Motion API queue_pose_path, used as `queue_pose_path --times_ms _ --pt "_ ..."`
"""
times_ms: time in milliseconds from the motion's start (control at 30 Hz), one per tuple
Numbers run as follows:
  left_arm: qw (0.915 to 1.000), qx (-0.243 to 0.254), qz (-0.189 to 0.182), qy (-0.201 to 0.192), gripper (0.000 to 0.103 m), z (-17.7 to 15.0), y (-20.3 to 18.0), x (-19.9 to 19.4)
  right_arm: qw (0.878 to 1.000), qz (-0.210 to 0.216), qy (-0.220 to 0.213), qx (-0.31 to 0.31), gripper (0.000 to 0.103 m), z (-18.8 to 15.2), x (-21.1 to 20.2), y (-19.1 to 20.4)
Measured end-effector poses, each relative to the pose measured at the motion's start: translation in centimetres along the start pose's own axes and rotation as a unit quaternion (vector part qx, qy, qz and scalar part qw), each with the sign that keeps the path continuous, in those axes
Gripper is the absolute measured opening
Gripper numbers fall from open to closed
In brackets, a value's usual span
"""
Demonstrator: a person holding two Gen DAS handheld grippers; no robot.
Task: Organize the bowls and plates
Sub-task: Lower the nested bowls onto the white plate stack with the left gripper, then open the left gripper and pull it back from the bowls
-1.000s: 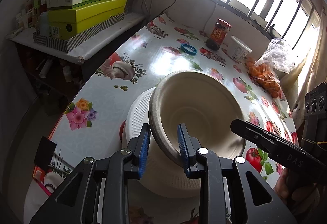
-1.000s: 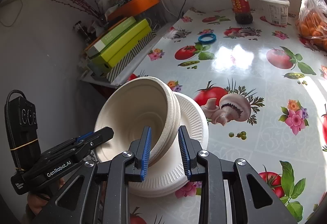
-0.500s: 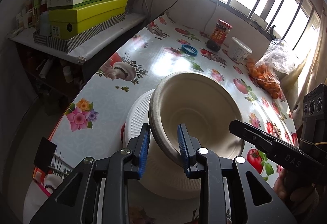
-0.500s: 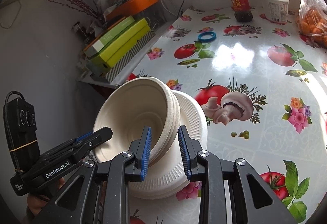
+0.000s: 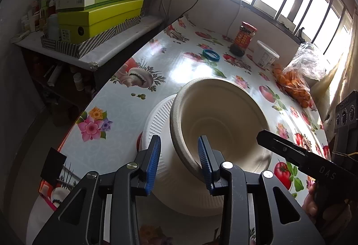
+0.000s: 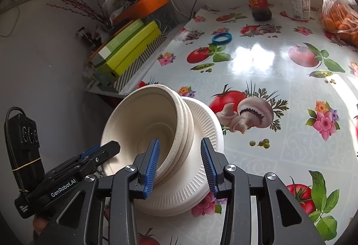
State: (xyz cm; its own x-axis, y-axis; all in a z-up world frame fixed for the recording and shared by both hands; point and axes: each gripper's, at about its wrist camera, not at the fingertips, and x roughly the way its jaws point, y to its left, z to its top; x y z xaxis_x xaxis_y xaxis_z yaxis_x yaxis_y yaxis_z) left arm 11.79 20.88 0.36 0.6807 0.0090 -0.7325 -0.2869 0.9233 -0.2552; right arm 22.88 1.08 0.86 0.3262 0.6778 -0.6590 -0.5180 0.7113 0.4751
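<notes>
A nested stack of cream paper bowls (image 5: 223, 115) (image 6: 143, 124) leans tilted on a stack of white ribbed plates (image 5: 156, 119) (image 6: 194, 186) near the table's left edge. My left gripper (image 5: 179, 164) straddles the bowls' near rim. Its jaws are opening, and the outer pad stands clear of the rim. My right gripper (image 6: 179, 165) straddles the opposite rim, one pad inside the bowl and one outside. Its jaws are opening too, with gaps showing. Each gripper's tip also shows in the other's view: the right gripper (image 5: 268, 140) and the left gripper (image 6: 107, 148).
On the far side of the flowered tablecloth stand a red-labelled jar (image 5: 243, 38), a white tub (image 5: 266, 56), a blue ring (image 5: 211, 55) and a bag of oranges (image 5: 295, 84). A shelf with green boxes (image 5: 98, 17) adjoins the table's left edge.
Both grippers' jaws have spread wider around the bowl rims that they pinched before. Neither hand has shifted, and the bowls stay on the plates.
</notes>
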Motion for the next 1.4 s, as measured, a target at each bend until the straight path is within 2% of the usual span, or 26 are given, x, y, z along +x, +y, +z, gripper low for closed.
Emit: queue_pose_path --times_ms 167,233,267,433,567,833,933,1133,1233,1400 --pt "0.9999 0.006 0.010 -0.003 0.037 -0.3 -0.3 -0.3 1.000 -0.006 -0.010 -0.004 0.050 -0.1 -0.5 0.1" --pt "0.9999 0.006 0.012 -0.004 0.049 -0.4 -0.4 -0.5 1.000 -0.006 -0.012 -0.005 0.050 -0.1 -0.8 0.1" --pt "0.9999 0.006 0.011 -0.004 0.050 -0.4 -0.5 -0.6 1.000 -0.008 -0.013 -0.007 0.051 -0.2 -0.9 0.1" --pt "0.9999 0.008 0.012 -0.009 0.050 -0.6 -0.9 -1.2 1.000 -0.011 -0.020 -0.008 0.053 -0.5 -1.7 0.2" --pt "0.9998 0.007 0.013 -0.012 0.050 -0.8 -1.0 -1.7 0.998 -0.040 -0.040 -0.036 0.057 -0.8 -2.6 1.0" --pt "0.9993 0.016 0.023 -0.024 0.050 -1.6 -1.4 -3.1 0.996 -0.051 -0.057 -0.054 0.059 -1.9 -4.3 2.0" --pt "0.9977 0.031 0.045 -0.039 0.051 -2.2 -2.0 -3.8 0.995 -0.056 -0.060 -0.058 0.060 -2.5 -4.8 2.2" --pt "0.9971 0.034 0.047 -0.049 0.051 -3.1 -2.3 -5.1 0.994 -0.063 -0.069 -0.064 0.060 -3.8 -6.0 2.5" --pt "0.9968 0.035 0.049 -0.052 0.051 -3.8 -2.4 -5.6 0.992 -0.072 -0.074 -0.070 0.067 -4.6 -6.5 2.7" --pt "0.9960 0.047 0.056 -0.052 0.051 -5.4 -3.0 -6.0 0.990 -0.084 -0.080 -0.074 0.068 -6.0 -7.3 2.7"
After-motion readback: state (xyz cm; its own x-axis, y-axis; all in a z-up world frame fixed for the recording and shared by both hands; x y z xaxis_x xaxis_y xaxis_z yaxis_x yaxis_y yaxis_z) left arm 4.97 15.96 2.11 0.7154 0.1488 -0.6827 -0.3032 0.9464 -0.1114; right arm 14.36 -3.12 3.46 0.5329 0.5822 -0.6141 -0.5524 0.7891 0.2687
